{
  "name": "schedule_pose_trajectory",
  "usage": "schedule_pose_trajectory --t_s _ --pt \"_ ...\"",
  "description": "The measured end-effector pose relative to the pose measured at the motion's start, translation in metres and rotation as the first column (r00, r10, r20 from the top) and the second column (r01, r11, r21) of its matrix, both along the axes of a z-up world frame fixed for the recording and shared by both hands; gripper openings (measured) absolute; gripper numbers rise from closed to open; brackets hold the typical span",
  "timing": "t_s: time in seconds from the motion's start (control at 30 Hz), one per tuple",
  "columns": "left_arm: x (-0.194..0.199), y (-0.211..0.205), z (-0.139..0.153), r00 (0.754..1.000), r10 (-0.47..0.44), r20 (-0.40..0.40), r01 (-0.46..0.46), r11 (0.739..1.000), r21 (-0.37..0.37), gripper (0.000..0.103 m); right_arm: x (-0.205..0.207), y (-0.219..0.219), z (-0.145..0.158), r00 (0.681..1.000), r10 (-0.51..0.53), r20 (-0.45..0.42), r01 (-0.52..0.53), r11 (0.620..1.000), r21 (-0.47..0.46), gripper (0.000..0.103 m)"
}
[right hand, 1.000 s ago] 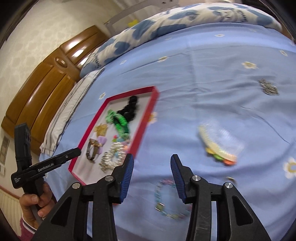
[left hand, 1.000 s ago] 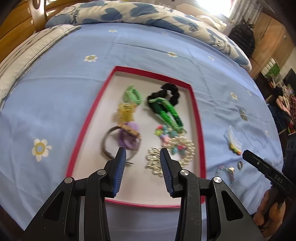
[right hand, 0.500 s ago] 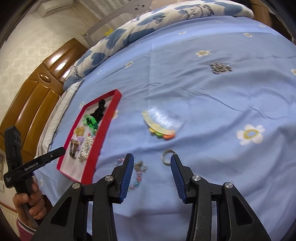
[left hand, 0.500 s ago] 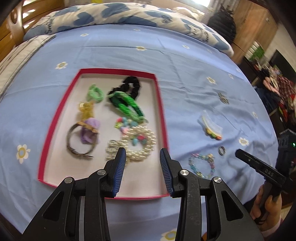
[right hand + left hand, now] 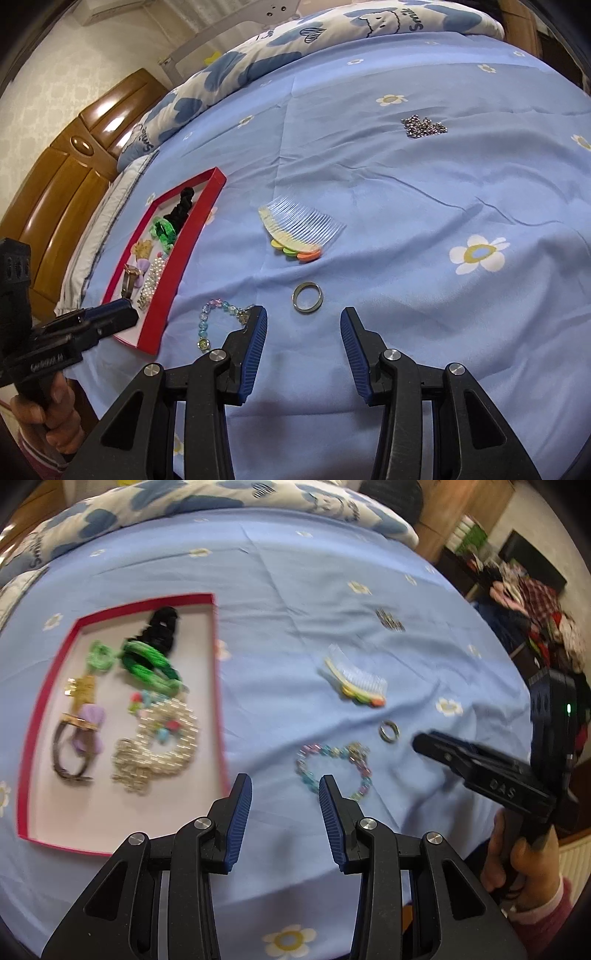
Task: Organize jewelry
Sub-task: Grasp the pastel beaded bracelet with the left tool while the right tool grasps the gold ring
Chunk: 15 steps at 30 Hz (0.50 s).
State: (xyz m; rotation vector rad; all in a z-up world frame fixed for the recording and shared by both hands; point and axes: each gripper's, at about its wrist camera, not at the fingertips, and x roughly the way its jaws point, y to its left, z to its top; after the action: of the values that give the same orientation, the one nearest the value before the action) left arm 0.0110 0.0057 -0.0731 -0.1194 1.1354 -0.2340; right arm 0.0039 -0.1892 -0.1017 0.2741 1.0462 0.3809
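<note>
I see my left tool (image 5: pixel 285 790) angled downward, its blue-padded jaws parted with nothing between them. My right tool (image 5: pixel 303 322) tilts down the same way, jaws apart and empty too. In the left view, my right hand (image 5: pixel 517 864) grips the right tool's handle, a pink cuff at the wrist. In the right view, my left hand (image 5: pixel 51 417) wraps around the left tool's handle.

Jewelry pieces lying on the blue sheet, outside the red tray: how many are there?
4: hair comb in the middle, metal ring below it, beaded bracelet nearest the tray, chain far off. Tongs partly cover the bracelet.
</note>
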Motion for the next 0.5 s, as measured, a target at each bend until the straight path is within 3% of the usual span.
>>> schedule_pose_trajectory --t_s 0.37,0.5 --pt "0.016 -0.036 -0.041 0.994 -0.047 -0.102 0.051 0.998 0.045 0.036 0.015 0.006 -0.017 0.997 0.080 -0.015 -0.081 0.995 -0.058 0.045" --pt "0.022 -0.040 -0.049 0.994 -0.045 -0.099 0.051 0.997 0.053 0.035 0.018 0.007 -0.018 0.995 0.097 -0.011 -0.097 0.993 -0.067 0.045"
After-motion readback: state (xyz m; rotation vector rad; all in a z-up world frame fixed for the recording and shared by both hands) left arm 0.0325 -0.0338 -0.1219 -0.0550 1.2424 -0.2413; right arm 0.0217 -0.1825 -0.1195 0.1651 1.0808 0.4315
